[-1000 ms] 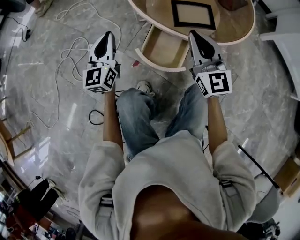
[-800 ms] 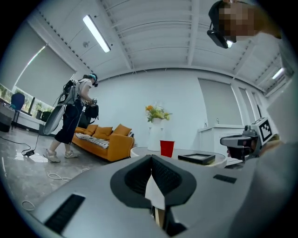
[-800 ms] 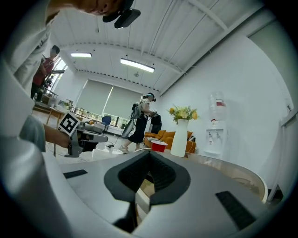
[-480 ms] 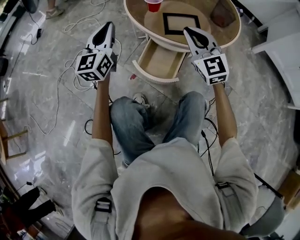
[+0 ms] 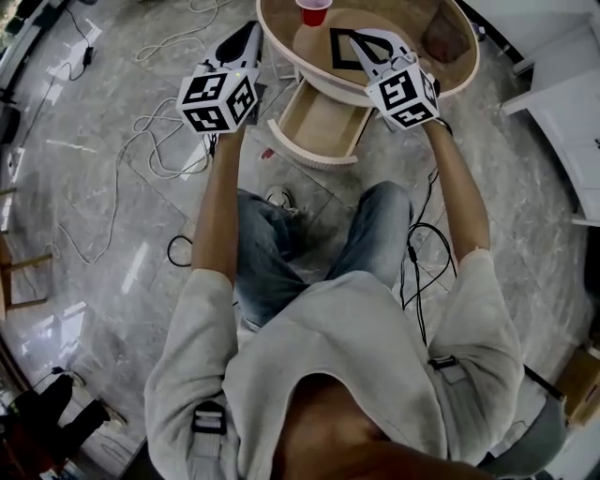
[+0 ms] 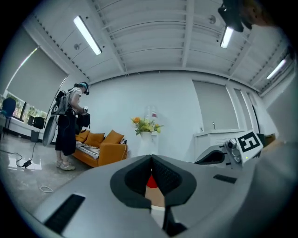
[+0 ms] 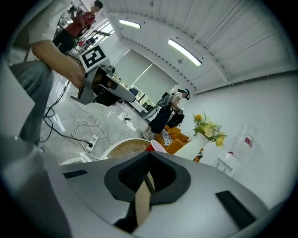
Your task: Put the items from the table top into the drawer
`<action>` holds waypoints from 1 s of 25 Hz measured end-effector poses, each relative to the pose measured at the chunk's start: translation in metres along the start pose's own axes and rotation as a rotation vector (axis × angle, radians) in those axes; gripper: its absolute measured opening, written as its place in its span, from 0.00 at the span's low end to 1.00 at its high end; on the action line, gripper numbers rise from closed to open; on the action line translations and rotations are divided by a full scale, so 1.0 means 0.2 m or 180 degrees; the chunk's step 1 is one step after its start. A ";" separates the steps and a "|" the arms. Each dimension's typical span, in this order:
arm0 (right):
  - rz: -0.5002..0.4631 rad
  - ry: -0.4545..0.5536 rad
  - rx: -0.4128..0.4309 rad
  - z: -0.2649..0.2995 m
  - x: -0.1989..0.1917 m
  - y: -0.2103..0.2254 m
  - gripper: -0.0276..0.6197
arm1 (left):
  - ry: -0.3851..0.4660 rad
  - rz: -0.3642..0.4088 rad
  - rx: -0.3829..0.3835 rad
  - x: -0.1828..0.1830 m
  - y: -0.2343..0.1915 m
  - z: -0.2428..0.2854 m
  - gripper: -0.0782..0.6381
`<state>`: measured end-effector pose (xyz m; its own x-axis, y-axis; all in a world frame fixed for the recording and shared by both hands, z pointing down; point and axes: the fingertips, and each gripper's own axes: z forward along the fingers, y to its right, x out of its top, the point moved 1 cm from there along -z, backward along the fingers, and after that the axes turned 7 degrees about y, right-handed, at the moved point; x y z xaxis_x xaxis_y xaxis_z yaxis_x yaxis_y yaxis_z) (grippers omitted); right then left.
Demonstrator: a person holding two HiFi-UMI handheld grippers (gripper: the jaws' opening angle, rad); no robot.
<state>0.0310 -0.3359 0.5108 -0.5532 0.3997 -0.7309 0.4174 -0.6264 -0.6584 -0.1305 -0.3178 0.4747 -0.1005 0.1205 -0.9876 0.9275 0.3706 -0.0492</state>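
Wood round table (image 5: pixel 459 70) at top of head view; drawer (image 5: pixel 319 127) under its near edge stands pulled out. On the tabletop: red cup (image 5: pixel 312 11) at the far side, black square frame (image 5: pixel 336 52) lying flat mid-table, brown item (image 5: pixel 441 37) to the right, kind unclear. Left gripper (image 5: pixel 251 28) sits just off the table's left rim, jaws pressed together tip to tip, nothing pinched. Right gripper (image 5: pixel 359 39) overlaps the frame in head view, contact not discernible; jaws likewise pressed together, holding nothing
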 end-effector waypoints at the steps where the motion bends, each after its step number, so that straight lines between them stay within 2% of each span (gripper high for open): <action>1: -0.0122 -0.0029 0.0020 0.04 0.00 0.01 0.08 | 0.0001 -0.0038 0.0015 -0.01 -0.01 0.01 0.13; 7: -0.0633 -0.0339 0.0169 0.27 -0.07 0.03 0.08 | -0.0090 -0.0080 0.0109 -0.08 -0.07 0.02 0.13; 10: -0.0913 -0.0460 0.0193 0.35 -0.08 0.04 0.08 | -0.0179 0.0044 0.0088 -0.11 -0.08 0.03 0.13; 14: -0.1112 -0.0557 0.0267 0.44 -0.08 0.03 0.08 | -0.0196 -0.0019 0.0123 -0.13 -0.12 0.03 0.13; 16: -0.1255 -0.0638 0.0313 0.48 -0.08 0.03 0.23 | -0.0194 -0.0029 0.0137 -0.14 -0.13 0.03 0.13; 17: -0.1325 -0.0676 0.0338 0.50 -0.08 0.04 0.27 | -0.0198 -0.0015 0.0131 -0.14 -0.13 0.04 0.13; 20: -0.1388 -0.0732 0.0450 0.55 -0.07 0.05 0.26 | -0.0206 0.0066 0.0080 -0.13 -0.10 0.04 0.13; 25: -0.1413 -0.0834 0.0592 0.61 -0.10 0.04 0.20 | -0.0206 0.0149 0.0030 -0.12 -0.06 0.05 0.13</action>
<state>-0.0429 -0.4300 0.5416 -0.8181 0.4874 -0.3051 -0.0186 -0.5526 -0.8332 -0.1364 -0.3346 0.4985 -0.0337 0.0776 -0.9964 0.9340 0.3573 -0.0038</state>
